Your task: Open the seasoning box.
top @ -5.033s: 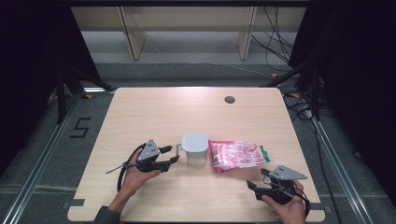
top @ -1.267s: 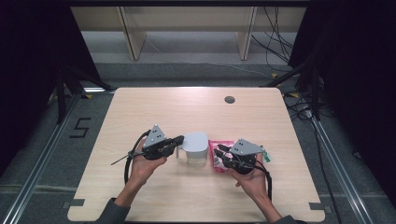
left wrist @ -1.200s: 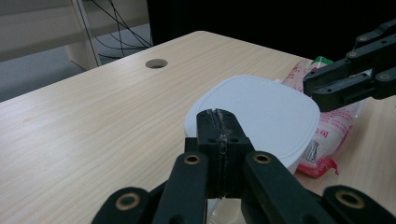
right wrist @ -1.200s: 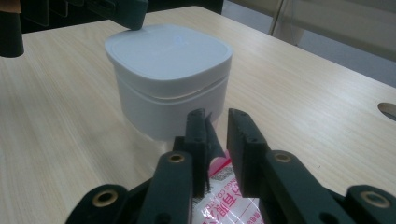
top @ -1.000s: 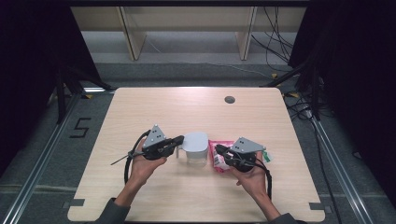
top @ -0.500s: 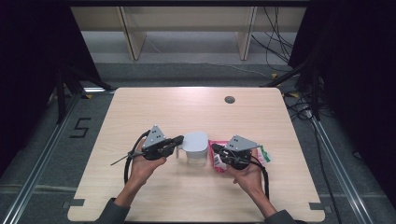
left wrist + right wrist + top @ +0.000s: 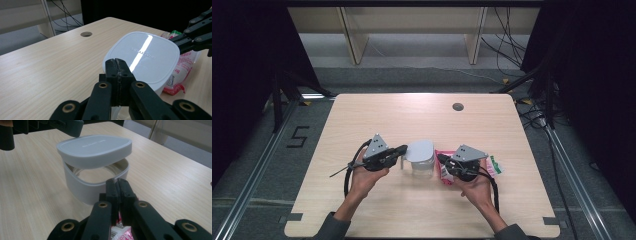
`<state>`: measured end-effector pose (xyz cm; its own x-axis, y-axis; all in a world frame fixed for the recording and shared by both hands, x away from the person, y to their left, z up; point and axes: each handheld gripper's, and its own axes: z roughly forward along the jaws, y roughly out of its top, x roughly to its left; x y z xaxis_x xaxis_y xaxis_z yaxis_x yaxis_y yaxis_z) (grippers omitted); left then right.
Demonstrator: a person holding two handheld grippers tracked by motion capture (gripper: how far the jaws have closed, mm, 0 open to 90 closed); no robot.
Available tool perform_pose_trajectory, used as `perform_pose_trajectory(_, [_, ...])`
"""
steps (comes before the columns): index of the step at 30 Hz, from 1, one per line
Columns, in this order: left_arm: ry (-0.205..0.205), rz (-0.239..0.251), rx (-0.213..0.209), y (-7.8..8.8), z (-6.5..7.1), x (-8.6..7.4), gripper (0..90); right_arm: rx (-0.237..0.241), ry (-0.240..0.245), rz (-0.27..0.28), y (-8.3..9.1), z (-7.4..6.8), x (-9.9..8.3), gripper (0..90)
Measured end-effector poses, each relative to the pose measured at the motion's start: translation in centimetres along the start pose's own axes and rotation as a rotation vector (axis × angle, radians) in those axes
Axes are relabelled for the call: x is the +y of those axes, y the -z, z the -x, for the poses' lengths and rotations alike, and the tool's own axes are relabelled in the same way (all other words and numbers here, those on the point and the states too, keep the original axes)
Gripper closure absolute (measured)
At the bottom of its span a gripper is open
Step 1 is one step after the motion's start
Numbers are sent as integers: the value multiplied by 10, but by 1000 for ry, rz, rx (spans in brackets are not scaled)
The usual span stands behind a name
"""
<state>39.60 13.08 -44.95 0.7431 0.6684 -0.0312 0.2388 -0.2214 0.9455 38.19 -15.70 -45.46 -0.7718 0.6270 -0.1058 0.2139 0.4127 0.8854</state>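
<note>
Right gripper (image 7: 443,159) has come in from the near right corner of the worktop (image 7: 377,110) to the pink packet (image 7: 444,172) since five seconds ago; over the last second both hands barely shift. Left gripper (image 7: 401,149) sits just left of the white container (image 7: 419,156), same spot as before.

Jaws of the left gripper are pressed together, tips at the near edge of the container's lid (image 7: 143,56), touching or just over it, can't tell which. Nothing visible between them. In the right gripper view the lid (image 7: 95,147) sits tilted on the container (image 7: 87,186), raised on the side facing that camera, gap showing the inside. Left gripper (image 7: 62,127) shows dark at the top, over the lid's far side.

Jaws of the right gripper are shut too, tips just right of the container, low, over the pink packet (image 7: 120,230). Whether they pinch the packet film, can't tell. Right gripper (image 7: 190,37) also shows at the lid's far edge in the left gripper view.

Container stands at mid worktop, packet (image 7: 181,72) touching its right side. Round hole (image 7: 457,106) in the worktop well behind the container.
</note>
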Motion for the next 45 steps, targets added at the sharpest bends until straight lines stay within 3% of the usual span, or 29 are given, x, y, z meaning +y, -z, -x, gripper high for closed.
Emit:
perform_pose_trajectory(16, [9, -4, -6, 1, 0, 0, 877, 13, 34, 15, -4, -4, 12, 897])
perform_pose_trajectory(21, [35, 6, -14, 8, -7, 2, 654, 12, 35, 21, -4, -7, 15, 897])
perform_pose_trajectory(27, [53, 16, 15, 23, -9, -1, 479, 25, 49, 28, -6, -11, 18, 896])
perform_pose_trajectory(35, [47, -20, 48, 37, -7, -11, 355, 23, 51, 35, -6, -13, 23, 894])
perform_pose_trajectory(38, [40, -30, 33, 38, -4, -14, 338, 19, 55, 41, -7, -13, 25, 892])
perform_pose_trajectory(40, [39, -64, 31, 38, 0, -18, 306, 22, 63, 43, -8, -13, 26, 889])
perform_pose_trajectory(45, [29, -75, 34, 41, 5, -24, 294, 20, 49, 40, -9, -13, 27, 883])
